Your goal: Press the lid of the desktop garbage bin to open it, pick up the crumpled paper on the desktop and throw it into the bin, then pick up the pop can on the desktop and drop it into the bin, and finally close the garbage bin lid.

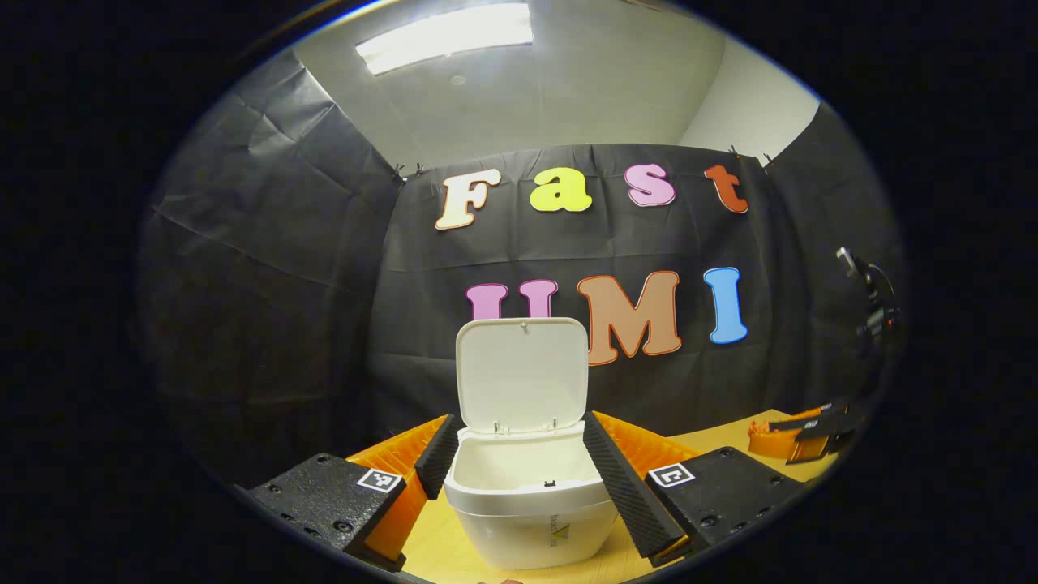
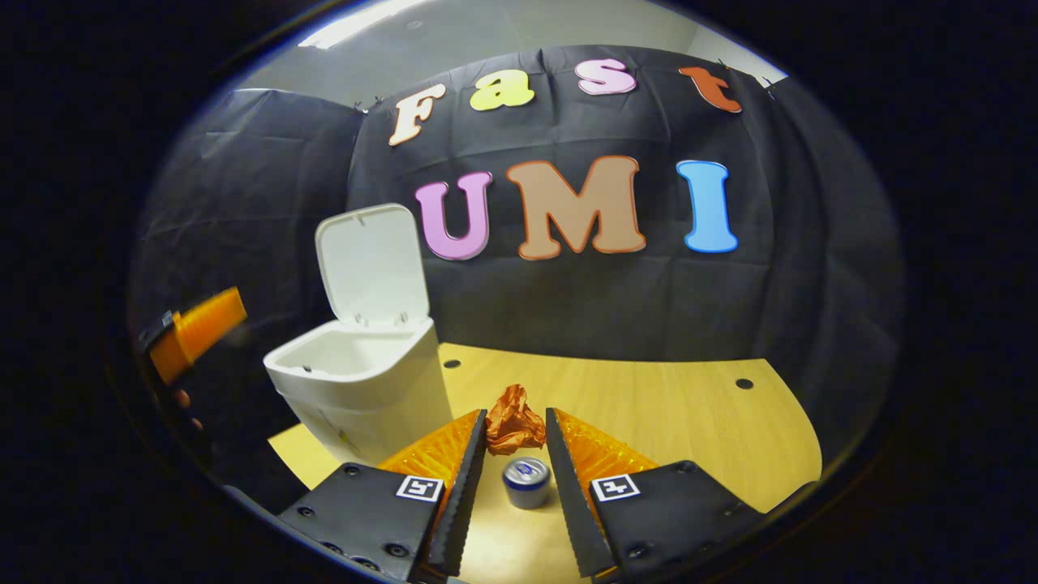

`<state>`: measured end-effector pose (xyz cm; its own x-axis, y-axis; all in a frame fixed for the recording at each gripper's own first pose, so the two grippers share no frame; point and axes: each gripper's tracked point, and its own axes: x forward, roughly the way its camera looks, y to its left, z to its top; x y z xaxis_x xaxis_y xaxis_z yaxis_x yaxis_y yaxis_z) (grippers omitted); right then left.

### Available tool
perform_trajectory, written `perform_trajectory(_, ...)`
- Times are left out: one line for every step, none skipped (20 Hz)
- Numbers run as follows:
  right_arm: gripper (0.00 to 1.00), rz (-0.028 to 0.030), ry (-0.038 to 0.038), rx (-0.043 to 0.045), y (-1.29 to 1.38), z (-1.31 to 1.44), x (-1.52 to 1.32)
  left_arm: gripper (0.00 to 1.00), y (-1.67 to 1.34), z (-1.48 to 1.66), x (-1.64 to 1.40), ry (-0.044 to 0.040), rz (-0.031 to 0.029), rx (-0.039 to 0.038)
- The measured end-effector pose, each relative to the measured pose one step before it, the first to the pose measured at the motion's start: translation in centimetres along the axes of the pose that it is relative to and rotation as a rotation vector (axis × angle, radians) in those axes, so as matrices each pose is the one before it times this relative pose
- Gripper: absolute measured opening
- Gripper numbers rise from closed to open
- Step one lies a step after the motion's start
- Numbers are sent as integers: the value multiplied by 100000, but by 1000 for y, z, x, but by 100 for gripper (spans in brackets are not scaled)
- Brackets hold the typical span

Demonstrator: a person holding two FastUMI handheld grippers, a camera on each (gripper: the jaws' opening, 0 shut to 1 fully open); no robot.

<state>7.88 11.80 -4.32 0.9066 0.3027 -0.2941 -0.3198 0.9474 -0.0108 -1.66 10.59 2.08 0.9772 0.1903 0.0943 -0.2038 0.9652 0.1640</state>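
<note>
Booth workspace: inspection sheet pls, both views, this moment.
Surface: wooden table, two small dark holes in the top.
Bin: white, at the table's left end, lid up, inside looks empty.
Paper: orange, crumpled, on the table past the right gripper's fingertips.
Can: upright on the table, between the right gripper's fingers, untouched.
Clutter: nothing seen.
Left gripper: open, fingers flanking the bin, contact cannot be told.
Right gripper: open, low over the table.
Cables: nothing seen.
Surroundings: black cloth wall, ceiling light, dark stand at the right.

wooden desktop (image 2: 649, 422) | black cloth wall (image 1: 268, 284) | ceiling light (image 1: 446, 36) lit
</note>
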Motion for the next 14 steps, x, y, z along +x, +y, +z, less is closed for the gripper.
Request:
perform_trajectory(52,1782,-2650,221,1359,1496,530,94,570,-438,-250,941,-259,-1278)
perform_trajectory(53,2082,-2735,-343,1390,1297,642,94,799,-568,-320,1148,520,-688)
perform_trajectory(53,1800,-2409,-863,1573,1251,776,94,969,-354,-432,1020,1261,-61)
perform_trajectory(52,2116,-1623,-1011,1365,967,873,94,986,-219,-339,699,1467,390)
perform_trajectory(52,2211,-772,-595,1498,391,1101,94,1030,-118,-421,280,1670,652)
perform_trajectory(52,2210,-262,-110,1393,223,1145,99,1139,-79,-514,274,1977,915)
perform_trajectory(52,2003,379,110,1064,-129,1100,99,1200,-33,-286,255,2190,1058)
perform_trajectory(52,1573,711,69,936,-202,998,99,1228,-81,-406,35,2367,955)
perform_trajectory(52,1250,716,115,777,-234,919,99,1242,29,-263,68,2691,851)
perform_trajectory(53,1063,268,-12,721,-104,676,99,1207,-120,-314,173,2812,699)
perform_trajectory(53,485,-168,-367,423,-16,660,99,1242,-57,-215,345,2712,561)
perform_trajectory(53,239,44,-626,340,-15,483,99,929,-271,-298,587,2587,469)
perform_trajectory(52,-216,159,-524,233,-165,578,99,954,-223,-179,699,2316,225)
perform_trajectory(53,-101,126,-370,74,-76,380,99,731,-195,-126,772,1837,-17)
